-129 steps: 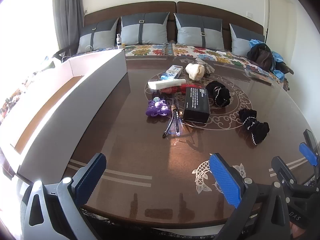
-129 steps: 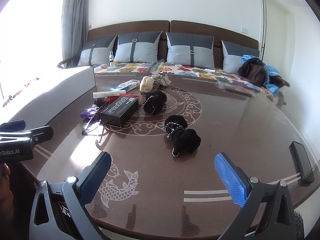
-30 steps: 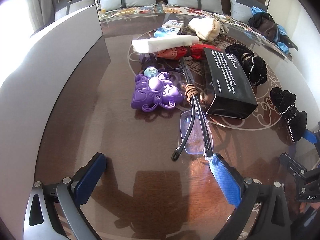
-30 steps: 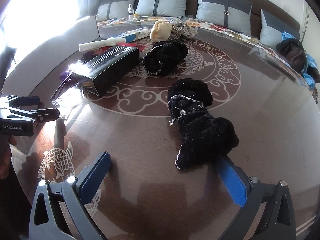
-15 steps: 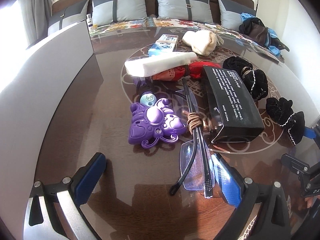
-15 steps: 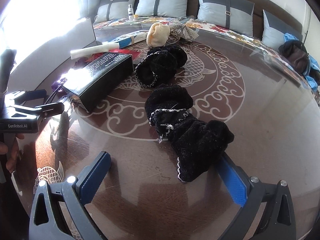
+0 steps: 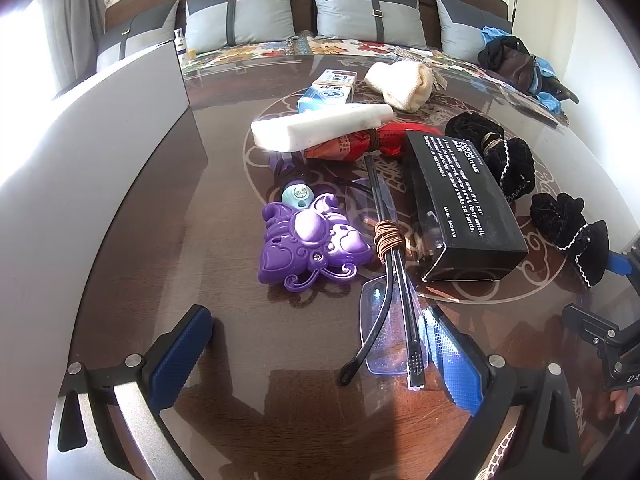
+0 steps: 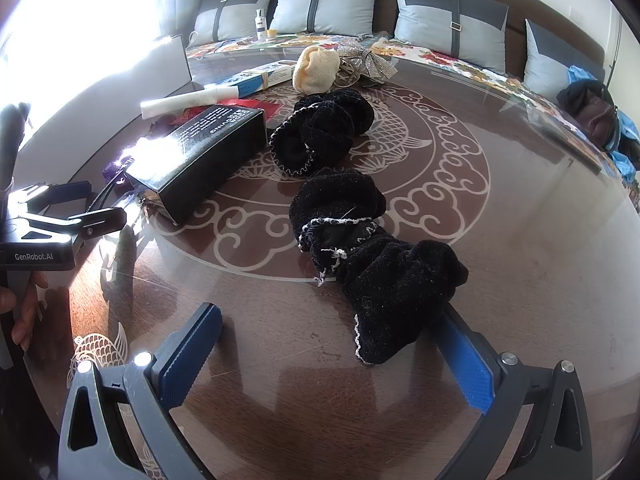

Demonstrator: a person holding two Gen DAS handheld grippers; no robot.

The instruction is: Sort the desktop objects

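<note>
While both tools, the left tool [image 7: 316,356] and right tool [image 8: 324,352], are spread wide, the thin glasses [image 7: 390,320] look easy to break and the black sock [image 8: 384,276] soft to squeeze mid-body.

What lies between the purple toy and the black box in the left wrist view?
Folded glasses, their temples bound with a brown band, lie between the purple toy and the black box; the left wrist view shows it.

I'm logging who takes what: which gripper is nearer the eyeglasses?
Left. The left gripper has the eyeglasses by its right finger; the right gripper sits at the black sock, farther right.
</note>
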